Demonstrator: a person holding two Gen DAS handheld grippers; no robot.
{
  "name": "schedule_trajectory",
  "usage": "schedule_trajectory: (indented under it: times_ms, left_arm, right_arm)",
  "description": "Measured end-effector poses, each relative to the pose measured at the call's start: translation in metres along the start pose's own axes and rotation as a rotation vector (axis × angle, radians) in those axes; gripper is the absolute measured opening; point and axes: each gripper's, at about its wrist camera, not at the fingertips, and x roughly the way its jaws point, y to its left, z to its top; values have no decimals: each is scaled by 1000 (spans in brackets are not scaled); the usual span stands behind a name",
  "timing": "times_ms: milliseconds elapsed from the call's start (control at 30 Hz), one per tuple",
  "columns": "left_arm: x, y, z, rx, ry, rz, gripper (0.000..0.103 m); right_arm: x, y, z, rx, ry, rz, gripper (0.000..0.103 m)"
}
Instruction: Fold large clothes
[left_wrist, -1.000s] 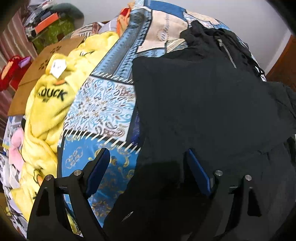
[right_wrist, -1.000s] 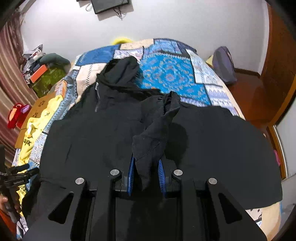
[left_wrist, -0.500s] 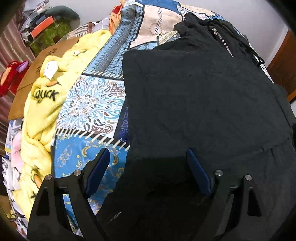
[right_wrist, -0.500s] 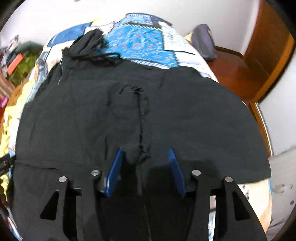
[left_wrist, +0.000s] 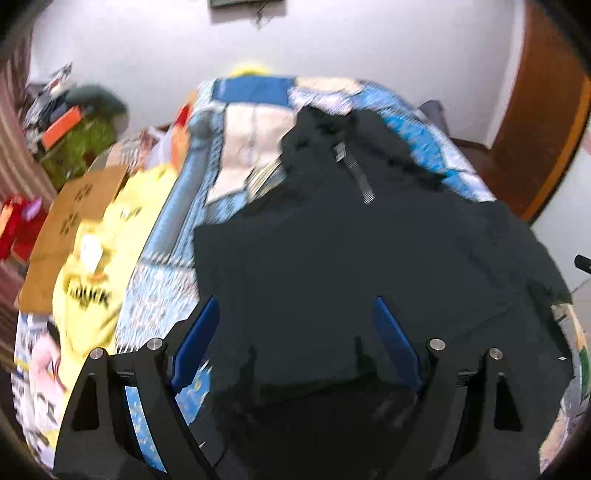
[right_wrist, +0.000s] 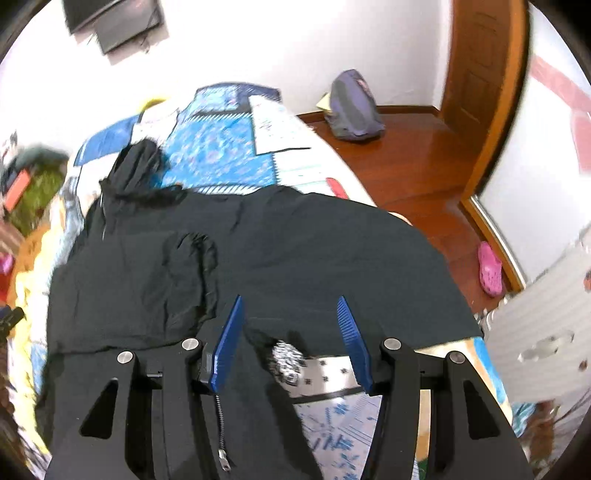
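Both grippers, left (left_wrist: 295, 338) and right (right_wrist: 291, 332), gape empty over the limp black hoodie (right_wrist: 258, 258); pinch its hem

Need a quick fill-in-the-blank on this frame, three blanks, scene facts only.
1. The black hooded jacket lies spread on a patterned ____.
2. The yellow garment lies on the ____ side of the jacket in the left wrist view.
3. The pink shoe lies on the ____.

Missing words: bedspread; left; floor
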Motion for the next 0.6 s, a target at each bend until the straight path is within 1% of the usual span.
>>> schedule_trajectory:
  times_ms: [133, 167, 233, 333, 400, 467, 567, 600]
  left_arm:
    - [-7, -29, 17, 39, -48, -48, 85]
    - [-8, -35, 20, 48, -53, -59, 85]
    - [-5, -49, 25, 65, -54, -79, 85]
    - [4, -65, 28, 79, -40, -103, 85]
    - [10, -74, 28, 84, -26, -120, 85]
    - [18, -83, 25, 93, -1, -133, 85]
    - [32, -91, 21, 107, 35, -139, 85]
    - [35, -92, 20, 110, 42, -141, 85]
  right_arm:
    - [-3, -30, -4, 107, -2, 17, 51]
    - [-1, -37, -6, 132, 6, 18, 53]
    - [10, -52, -12, 177, 41, 13, 54]
    - [30, -68, -20, 229, 95, 4, 54]
    - [42, -80, -24, 280, 122, 20, 54]
    - [56, -94, -28, 344, 151, 49, 54]
    - [75, -116, -34, 470, 201, 59, 54]
    - [80, -123, -37, 512, 204, 84, 54]
